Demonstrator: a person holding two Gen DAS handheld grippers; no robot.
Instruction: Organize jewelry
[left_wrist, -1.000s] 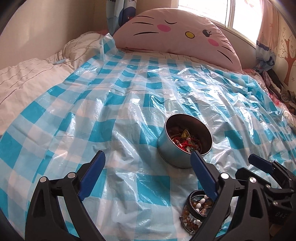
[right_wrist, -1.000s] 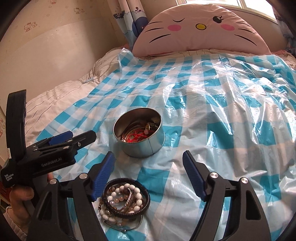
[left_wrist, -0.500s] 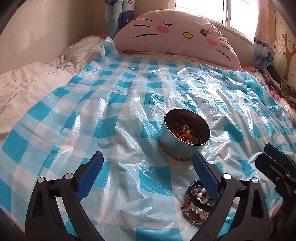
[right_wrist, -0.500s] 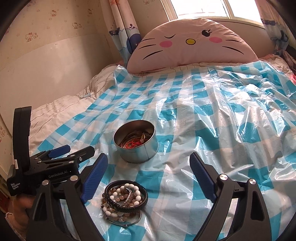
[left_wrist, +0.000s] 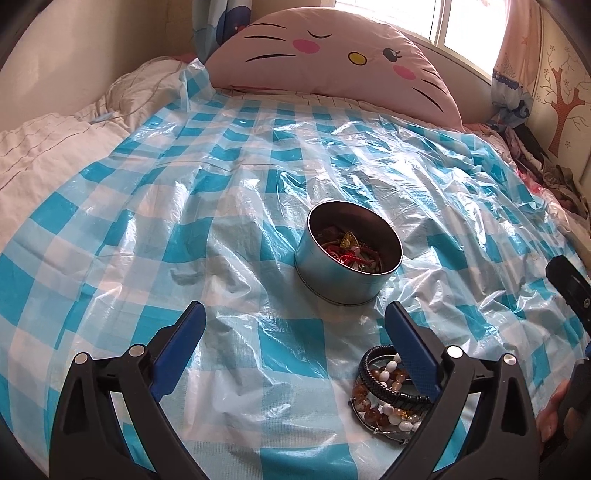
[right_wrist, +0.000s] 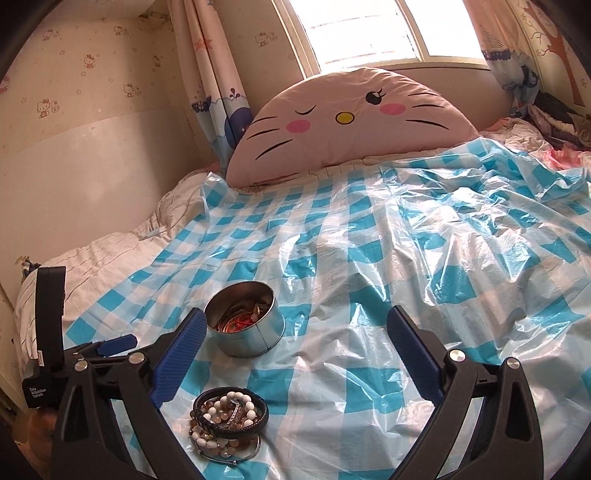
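On a bed under a blue-checked plastic sheet (right_wrist: 369, 280), the left tool (left_wrist: 293, 345) hangs wide open and empty; the right tool (right_wrist: 295, 350), jaws just spread, holds nothing. A heap of beaded bracelets (right_wrist: 229, 419) lies near a round tin (right_wrist: 245, 326) of red-corded trinkets. Best approach: probably pinch one black braided band, lift clear, drop it in the tin.

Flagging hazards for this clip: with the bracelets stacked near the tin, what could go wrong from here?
1. The bracelet pile is interlinked; gripping one may drag others.
2. The plastic sheet is crinkled and slick, so the tin could slide or tip if bumped.
3. The tin already holds jewelry; additions might snag.
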